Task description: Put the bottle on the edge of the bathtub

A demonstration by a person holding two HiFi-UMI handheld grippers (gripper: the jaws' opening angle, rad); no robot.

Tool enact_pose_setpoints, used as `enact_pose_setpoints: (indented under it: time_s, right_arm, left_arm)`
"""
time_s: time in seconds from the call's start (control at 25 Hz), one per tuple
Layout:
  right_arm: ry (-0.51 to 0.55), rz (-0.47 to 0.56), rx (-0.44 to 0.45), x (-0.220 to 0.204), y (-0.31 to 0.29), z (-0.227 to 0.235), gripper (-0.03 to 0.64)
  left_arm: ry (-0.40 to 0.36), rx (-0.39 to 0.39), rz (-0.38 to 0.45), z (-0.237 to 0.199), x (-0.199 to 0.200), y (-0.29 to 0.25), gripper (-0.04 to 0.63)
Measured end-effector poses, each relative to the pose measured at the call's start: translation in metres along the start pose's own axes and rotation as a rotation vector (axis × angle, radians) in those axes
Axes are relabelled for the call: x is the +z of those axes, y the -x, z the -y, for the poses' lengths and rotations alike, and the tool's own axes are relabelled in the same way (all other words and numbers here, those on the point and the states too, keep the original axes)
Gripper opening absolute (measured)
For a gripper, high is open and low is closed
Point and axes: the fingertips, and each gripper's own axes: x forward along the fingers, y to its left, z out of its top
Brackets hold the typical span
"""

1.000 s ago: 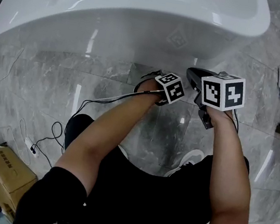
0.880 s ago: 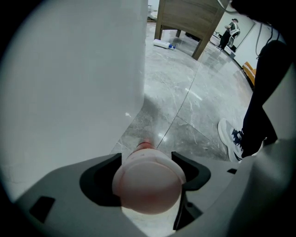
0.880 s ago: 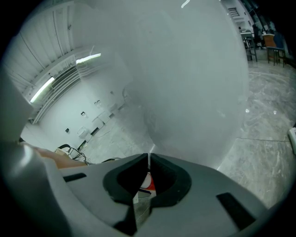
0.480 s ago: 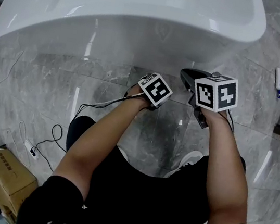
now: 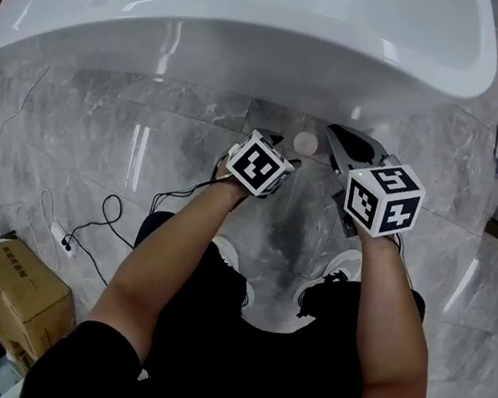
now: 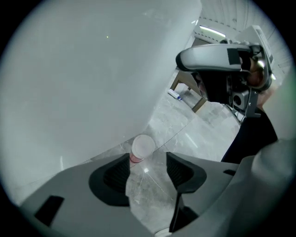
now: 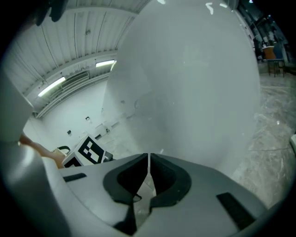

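Closest in, the right gripper [image 7: 148, 159] has its jaws pressed together with nothing between them, and it hangs idle just right of the work. Beside it the left gripper [image 6: 147, 161] points down at the floor [image 5: 147, 135] with its jaws wide but closing. The pads grip nothing yet. The bottle [image 5: 306, 142], a small one with a white cap and pinkish body, seems to stand upright on the tiles. It is only at the mouth of the jaws, not down between the pads, and sits close to the tip of one pad rather than centred. That offset is the main risk: if the jaws close from here, the nearer pad would likely meet the bottle first and push it over or pinch just the cap, and a light bottle could skid or roll in under the tub. Just beyond, the white bathtub [image 5: 254, 49] bulges out over that spot, so a straight lift could knock the bottle against the curved wall. Farther up, the edge looks glossy and rounded, so a bottle set down tilted might slide off
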Motion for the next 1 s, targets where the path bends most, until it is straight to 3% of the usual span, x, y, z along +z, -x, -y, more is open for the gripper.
enact_pose_setpoints:
  time_s: [0.08,0.16,0.2,0.32,0.56,0.72,1.0]
  right_arm:
    - [-0.013,0.059,-0.012,0.007,0.008,-0.012,0.040]
    - [-0.005,0.080,-0.011,0.003,0.013,-0.027,0.040]
    - [-0.009,0.073,0.008,-0.003,0.015,-0.037,0.040]
    - [-0.076,0.026,0.079,-0.033,0.019,-0.062,0.038]
    - [-0.131,-0.041,0.066,-0.064,0.030,-0.097,0.037]
    - [-0.146,-0.068,0.060,-0.047,0.078,-0.132,0.037]
    - [-0.252,-0.111,0.077,0.016,0.191,-0.194,0.038]
  left_arm:
    - [0.039,0.029,0.042,-0.005,0.000,0.019,0.198]
    - [0.084,0.046,0.112,-0.006,0.007,0.045,0.057]
    - [0.099,0.050,0.143,-0.003,0.010,0.059,0.026]
    - [0.106,0.057,0.182,0.012,0.008,0.096,0.017]
    - [0.150,0.032,0.184,0.050,0.000,0.163,0.015]
    - [0.157,0.020,0.181,0.078,0.005,0.220,0.015]
    - [0.238,-0.005,0.178,0.132,0.014,0.313,0.017]
